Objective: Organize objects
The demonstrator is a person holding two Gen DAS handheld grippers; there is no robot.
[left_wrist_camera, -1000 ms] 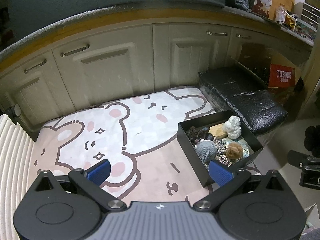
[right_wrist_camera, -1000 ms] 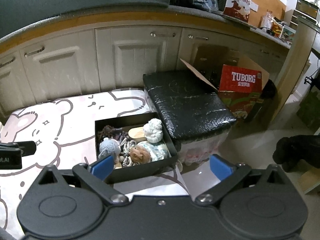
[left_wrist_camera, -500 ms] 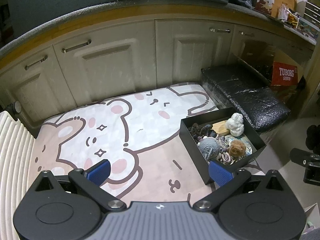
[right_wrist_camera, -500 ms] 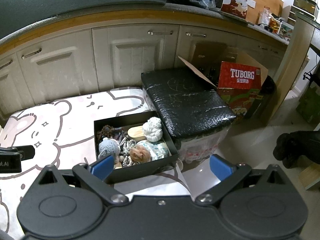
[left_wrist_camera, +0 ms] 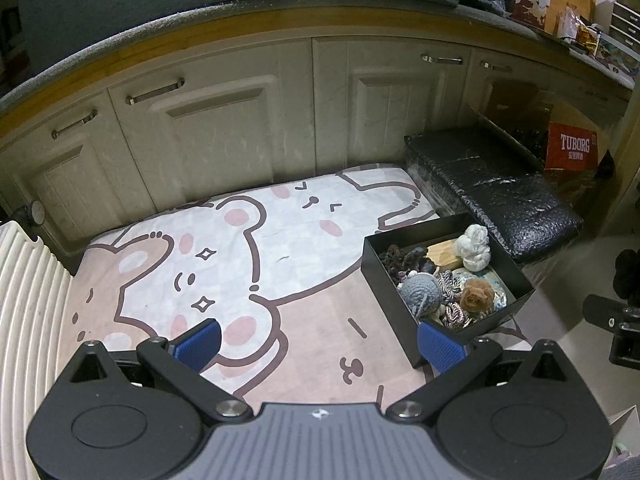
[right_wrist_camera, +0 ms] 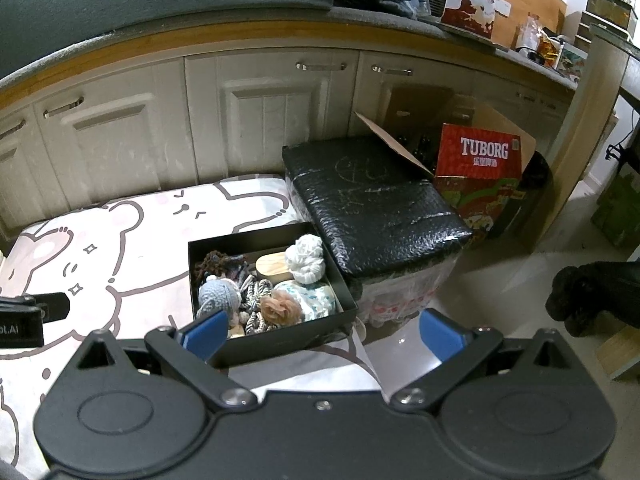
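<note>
1. Both cameras have edged back slightly; nothing on the mat (left_wrist_camera: pixel 304 312) has shifted.
2. Left gripper (left_wrist_camera: pixel 318 342) and right gripper (right_wrist_camera: pixel 322 334) hover spread, empty.
3. Small items fill the black box (right_wrist_camera: pixel 280 340) at the mat's right edge; none lie loose.

One open black rectangular box (right_wrist_camera: pixel 280 340) sits just ahead of the right gripper's fingers, and it holds one white knotted yarn ball (right_wrist_camera: pixel 307 258), one grey-blue crocheted ball (right_wrist_camera: pixel 218 298), one fuzzy brown pompom (right_wrist_camera: pixel 280 307), one pale wooden oval piece (right_wrist_camera: pixel 270 266), one dark purple-brown tangle of yarn (right_wrist_camera: pixel 216 264) and one black-and-white braided cord bundle (right_wrist_camera: pixel 256 300). Further ahead and to the right stand one black wrapped rectangular block (right_wrist_camera: pixel 376 208) and one red cardboard carton marked TUBORG (right_wrist_camera: pixel 480 168). One pink-and-white cartoon-animal floor mat (left_wrist_camera: pixel 240 240) spreads ahead of the left gripper.
</note>
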